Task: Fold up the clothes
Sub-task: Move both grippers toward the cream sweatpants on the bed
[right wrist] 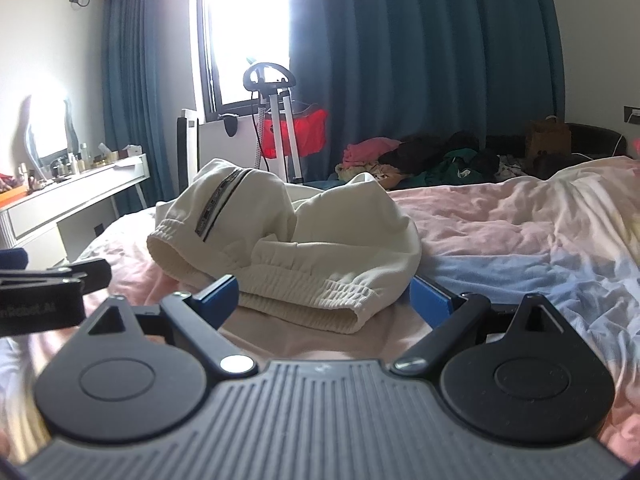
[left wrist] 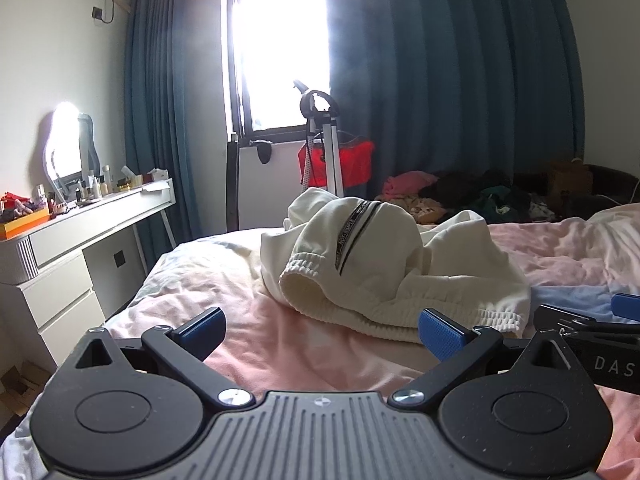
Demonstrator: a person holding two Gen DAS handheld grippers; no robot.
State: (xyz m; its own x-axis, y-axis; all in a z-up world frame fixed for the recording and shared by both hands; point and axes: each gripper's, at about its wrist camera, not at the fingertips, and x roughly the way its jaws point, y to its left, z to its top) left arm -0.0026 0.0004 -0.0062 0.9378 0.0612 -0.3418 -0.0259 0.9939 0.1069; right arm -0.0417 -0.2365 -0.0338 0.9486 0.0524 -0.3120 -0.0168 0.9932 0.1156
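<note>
A crumpled cream-white garment (left wrist: 384,264) with ribbed cuffs and a black-and-white stripe lies on the pink bed sheet (left wrist: 304,356). My left gripper (left wrist: 322,330) hovers just short of it, jaws wide open and nothing between the blue pads. At the right edge of the left wrist view the right gripper (left wrist: 592,322) shows. In the right wrist view the same garment (right wrist: 288,240) lies straight ahead. My right gripper (right wrist: 324,298) is open, its blue pads either side of the ribbed hem without pressing it. The left gripper (right wrist: 48,284) shows at that view's left edge.
A white dresser (left wrist: 84,236) with bottles and a mirror stands left of the bed. A garment steamer stand (left wrist: 328,148) with a red cloth is by the window. A pile of clothes (right wrist: 420,160) lies at the bed's far side, before blue curtains (left wrist: 460,80).
</note>
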